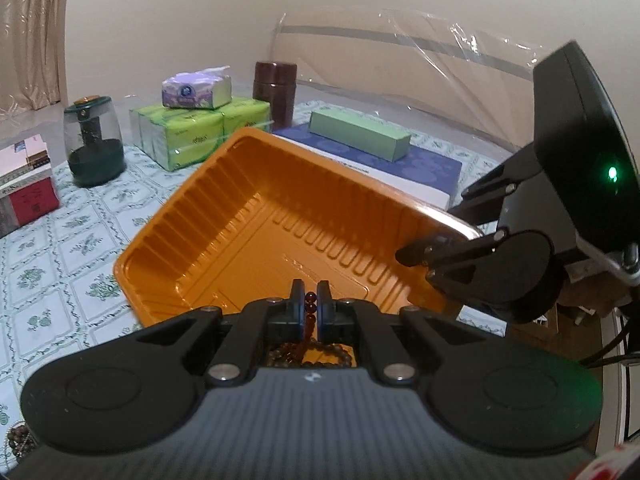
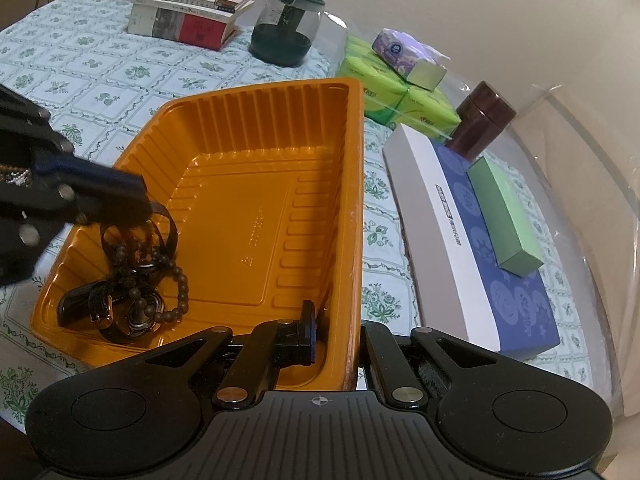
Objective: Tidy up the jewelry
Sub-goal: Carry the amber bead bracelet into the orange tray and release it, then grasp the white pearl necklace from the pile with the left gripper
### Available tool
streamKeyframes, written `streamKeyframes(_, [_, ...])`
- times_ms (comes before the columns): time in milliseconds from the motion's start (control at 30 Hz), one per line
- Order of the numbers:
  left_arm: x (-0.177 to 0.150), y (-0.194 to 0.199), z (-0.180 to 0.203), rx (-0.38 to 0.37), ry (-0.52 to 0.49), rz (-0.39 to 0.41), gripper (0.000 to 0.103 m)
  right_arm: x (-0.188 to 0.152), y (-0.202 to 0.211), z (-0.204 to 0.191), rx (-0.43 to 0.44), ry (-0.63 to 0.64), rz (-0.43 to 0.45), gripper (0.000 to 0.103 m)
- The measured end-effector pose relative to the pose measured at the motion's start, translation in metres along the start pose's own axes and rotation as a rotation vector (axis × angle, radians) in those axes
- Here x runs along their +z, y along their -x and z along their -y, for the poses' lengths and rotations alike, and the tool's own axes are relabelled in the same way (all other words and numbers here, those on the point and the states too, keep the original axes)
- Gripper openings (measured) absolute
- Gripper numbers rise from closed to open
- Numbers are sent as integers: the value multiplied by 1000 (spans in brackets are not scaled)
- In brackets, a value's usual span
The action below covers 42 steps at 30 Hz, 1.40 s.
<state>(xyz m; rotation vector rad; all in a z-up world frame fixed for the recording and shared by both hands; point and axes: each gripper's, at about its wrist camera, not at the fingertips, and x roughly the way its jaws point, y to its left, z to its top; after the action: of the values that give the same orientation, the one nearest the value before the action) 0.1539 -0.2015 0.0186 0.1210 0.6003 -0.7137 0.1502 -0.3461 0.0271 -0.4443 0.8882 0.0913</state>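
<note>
Left claw (image 1: 310,307) angled down over tray (image 1: 248,184)

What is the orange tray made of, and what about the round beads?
The orange tray looks like thin molded plastic: glossy, with ribbed walls and a stamped mark on its floor. The bead bracelet in its corner looks like dark brown wood or seeds, matte and round; polished stone is possible too. The reddish beads pinched in the left hand-held gripper look glassy or resin-like.

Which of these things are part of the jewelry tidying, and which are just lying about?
In the job:
orange tray
bead bracelet in the left claw
jewelry pile
right claw

Lying about:
books
tissue packs
brown jar
green box
</note>
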Motion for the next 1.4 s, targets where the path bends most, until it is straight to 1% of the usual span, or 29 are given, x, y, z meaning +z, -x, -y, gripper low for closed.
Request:
streamKeyframes(133, [2, -4, 4, -13, 1, -5, 5, -1, -1, 1, 1, -3, -1, 5])
streamKeyframes(200, [2, -4, 3, -30, 7, -9, 9, 0, 0, 1, 1, -4, -3, 5])
streamKeyframes(233, [1, -3, 3, -35, 6, -10, 24, 0, 0, 1, 1, -4, -3, 5])
streamKeyframes(267, [-1, 0, 2, -26, 0, -4, 31, 0, 0, 1, 1, -4, -3, 5])
streamKeyframes(400, [-15, 19, -8, 24, -4, 4, 30, 0, 0, 1, 1, -5, -3, 5])
streamKeyframes(500, [-33, 41, -22, 103, 3, 9, 30, -1, 0, 1, 0, -5, -3, 5])
streamKeyframes(667, [-72, 80, -60, 261, 83, -9, 32, -2, 1, 1, -2, -7, -3, 5])
streamKeyframes(733, [-91, 96, -75, 335, 110, -25, 32, -2, 0, 1, -2, -9, -4, 5])
streamKeyframes(833, [-115, 115, -98, 409, 167, -50, 32, -3, -1, 2, -2, -11, -7, 5])
streamKeyframes(900, [-128, 124, -111, 445, 200, -65, 32, -2, 0, 1, -5, -10, -8, 5])
streamKeyframes(967, [-140, 131, -119, 476, 212, -80, 32, -2, 0, 0, -9, -6, -9, 5])
streamKeyframes(1033, [-147, 134, -124, 502, 201, -89, 32, -2, 0, -1, -11, -3, -10, 5])
streamKeyframes(1100, [-150, 133, -126, 513, 185, -99, 32, -1, 0, -1, -11, -2, -12, 5])
streamKeyframes(1200, [-151, 130, -128, 510, 159, -113, 32, -1, 1, -2, -15, 1, -14, 5])
streamKeyframes(1300, [-149, 121, -127, 506, 111, -122, 32, -1, 0, -2, -15, 2, -16, 5])
streamKeyframes(1400, [-147, 110, -123, 498, 23, -142, 32, 0, 0, -2, -15, 4, -18, 5])
